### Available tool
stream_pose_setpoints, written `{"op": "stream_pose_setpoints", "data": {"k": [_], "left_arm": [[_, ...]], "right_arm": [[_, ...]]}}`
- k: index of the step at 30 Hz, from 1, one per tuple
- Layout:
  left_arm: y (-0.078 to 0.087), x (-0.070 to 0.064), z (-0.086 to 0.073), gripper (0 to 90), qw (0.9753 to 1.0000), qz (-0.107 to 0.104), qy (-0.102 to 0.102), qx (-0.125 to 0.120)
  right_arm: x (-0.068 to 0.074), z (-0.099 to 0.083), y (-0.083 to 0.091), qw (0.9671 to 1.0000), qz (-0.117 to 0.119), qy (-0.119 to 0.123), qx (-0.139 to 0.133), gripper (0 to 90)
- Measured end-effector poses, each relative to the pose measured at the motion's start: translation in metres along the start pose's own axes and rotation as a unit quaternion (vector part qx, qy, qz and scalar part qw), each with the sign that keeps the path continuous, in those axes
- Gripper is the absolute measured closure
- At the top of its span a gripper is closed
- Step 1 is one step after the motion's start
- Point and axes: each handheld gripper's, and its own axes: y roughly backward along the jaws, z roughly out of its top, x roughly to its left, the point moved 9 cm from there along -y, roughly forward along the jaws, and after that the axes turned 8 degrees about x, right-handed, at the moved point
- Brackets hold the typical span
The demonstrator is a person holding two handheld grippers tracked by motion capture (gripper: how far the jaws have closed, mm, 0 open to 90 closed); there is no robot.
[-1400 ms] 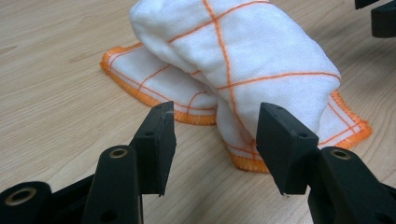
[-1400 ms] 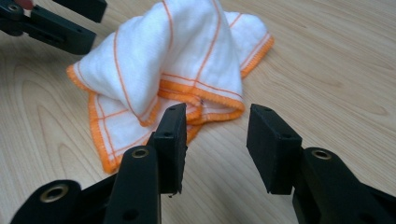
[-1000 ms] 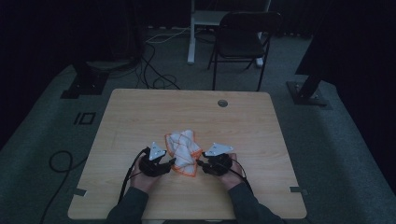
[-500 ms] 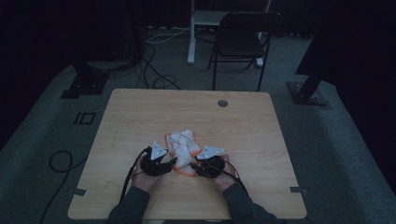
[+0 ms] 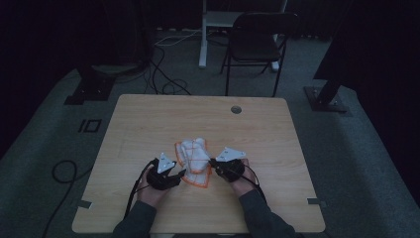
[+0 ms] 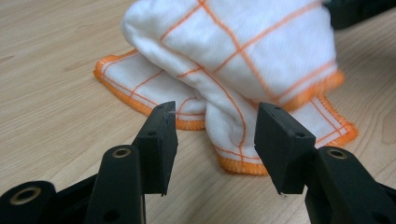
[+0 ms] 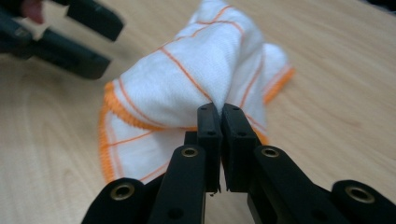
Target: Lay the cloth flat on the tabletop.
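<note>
Lower centre of the high view: white, orange-checked cloth (image 5: 194, 161) bunched on the desk (image 5: 148, 119). Right gripper (image 7: 220, 114), jaws pressed together, pinching a fold. Left gripper (image 6: 215, 135) jaws spread, just short of the hem.

The room is dim, its walls lost in darkness. A light wooden bench (image 5: 148, 119) stands on grey carpet (image 5: 44, 144), with a round grommet hole (image 5: 236, 109) near its far edge. Beyond it sits a black folding chair (image 5: 257, 44) beside a white leg (image 5: 203, 39), perhaps of a desk. Cables (image 5: 166, 69) trail across the floor, and dark stand bases (image 5: 324, 99) flank the bench.
</note>
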Motion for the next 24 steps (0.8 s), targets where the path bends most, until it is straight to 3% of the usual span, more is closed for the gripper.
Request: {"op": "stream_pose_setpoints", "data": {"k": [8, 19, 24], "left_arm": [[-0.006, -0.013, 0.0, 53.1, 0.9998, -0.011, -0.015, 0.008], [-0.018, -0.04, -0.001, 56.9, 0.9976, -0.036, -0.052, 0.027], [-0.023, -0.049, -0.002, 57.6, 0.9967, -0.051, -0.054, 0.031]], "right_arm": [[-0.022, 0.003, 0.009, 0.9994, -0.025, -0.025, -0.006, 87.3], [-0.036, 0.003, 0.013, 0.9983, -0.039, -0.042, -0.005, 87.2], [-0.04, 0.003, 0.014, 0.998, -0.044, -0.045, -0.006, 87.2]]}}
